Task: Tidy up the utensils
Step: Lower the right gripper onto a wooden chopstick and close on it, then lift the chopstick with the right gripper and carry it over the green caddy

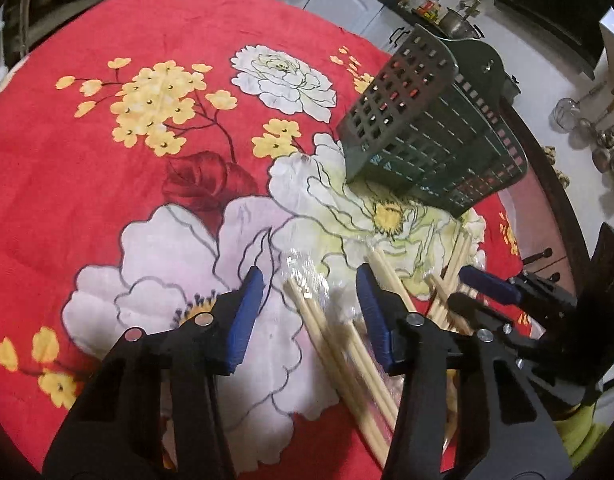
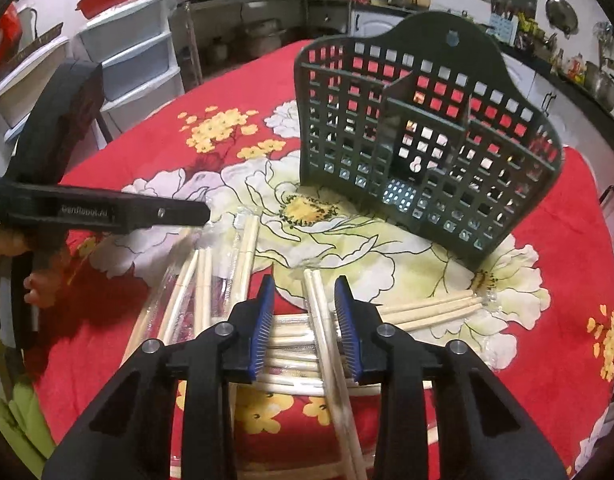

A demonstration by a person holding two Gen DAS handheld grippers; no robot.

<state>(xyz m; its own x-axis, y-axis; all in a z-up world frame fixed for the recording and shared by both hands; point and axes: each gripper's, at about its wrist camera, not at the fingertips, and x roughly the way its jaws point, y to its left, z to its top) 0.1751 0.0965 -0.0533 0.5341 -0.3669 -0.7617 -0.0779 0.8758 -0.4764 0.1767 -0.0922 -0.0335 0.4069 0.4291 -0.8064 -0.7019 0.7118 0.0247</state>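
Observation:
On the red floral cloth (image 1: 67, 200) lies a pile of pale wooden chopsticks, several in clear wrappers. My left gripper (image 1: 309, 280) stands open astride a wrapped pair of chopsticks (image 1: 327, 332), with gaps on both sides of it. My right gripper (image 2: 305, 284) is open around another pair of chopsticks (image 2: 325, 320), which lies closer to the right pad without being pinched. A dark green perforated utensil basket (image 2: 427, 140) stands upright beyond the pile; in the left wrist view the basket (image 1: 427, 128) is at the right. Each gripper shows in the other's view: right gripper (image 1: 469, 288), left gripper (image 2: 203, 213).
More chopsticks lie at the left (image 2: 203, 280) and right (image 2: 427, 308) of the pile. The round table's edge (image 1: 547, 184) runs close behind the basket. Plastic drawers (image 2: 127, 52) and a cluttered counter (image 1: 427, 4) stand beyond the table. A hand (image 2: 39, 292) holds the left gripper.

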